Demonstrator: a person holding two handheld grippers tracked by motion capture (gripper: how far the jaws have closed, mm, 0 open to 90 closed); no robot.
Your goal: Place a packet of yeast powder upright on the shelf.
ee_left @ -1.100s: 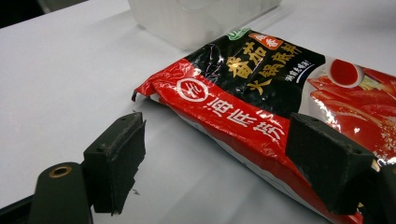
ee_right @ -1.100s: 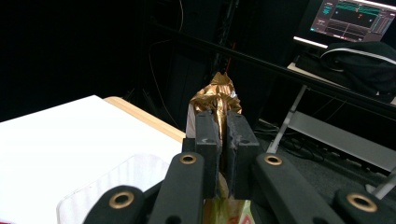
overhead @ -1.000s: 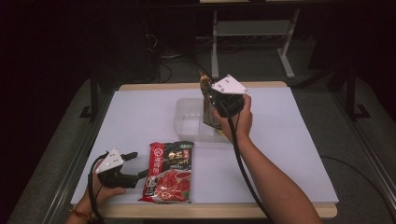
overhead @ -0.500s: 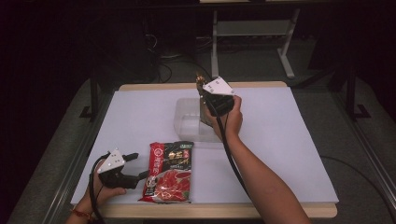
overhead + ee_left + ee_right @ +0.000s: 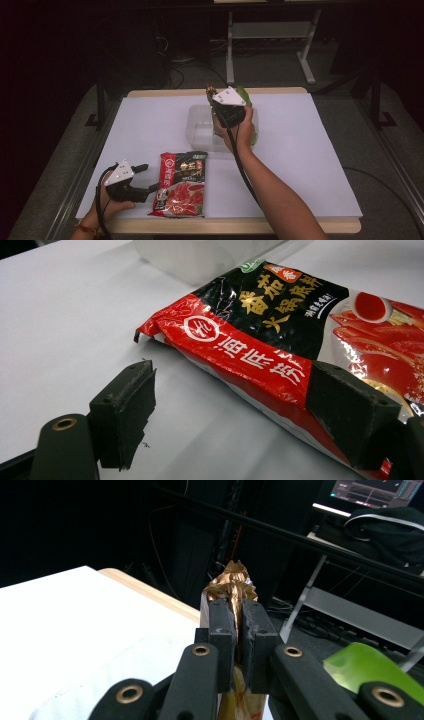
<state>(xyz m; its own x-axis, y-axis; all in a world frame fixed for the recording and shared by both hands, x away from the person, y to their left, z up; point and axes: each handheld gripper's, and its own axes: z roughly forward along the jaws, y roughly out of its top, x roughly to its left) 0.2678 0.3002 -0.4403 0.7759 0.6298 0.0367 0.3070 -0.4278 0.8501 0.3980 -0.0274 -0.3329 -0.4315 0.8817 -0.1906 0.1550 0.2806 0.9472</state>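
My right gripper (image 5: 216,98) hangs over the clear plastic container (image 5: 200,131) at the back middle of the table. In the right gripper view, that gripper (image 5: 238,614) is shut on a gold foil packet (image 5: 231,582), whose crumpled top sticks out past the pads. A red and black sauce packet (image 5: 180,184) lies flat near the front edge. My left gripper (image 5: 148,177) rests on the table at the packet's left side. It (image 5: 232,390) stands open, one jaw over the edge of the sauce packet (image 5: 280,335), not pressing on it.
A green bag (image 5: 246,95) lies behind the right hand, beside the container; it shows as a green patch (image 5: 370,672) in the right gripper view. White paper (image 5: 310,150) covers the table, bare on its right half. Dark floor and a metal frame (image 5: 270,35) lie beyond.
The right hand has carried the gold packet leftward and a little lower, over the container. The left gripper and the sauce packet have not moved.
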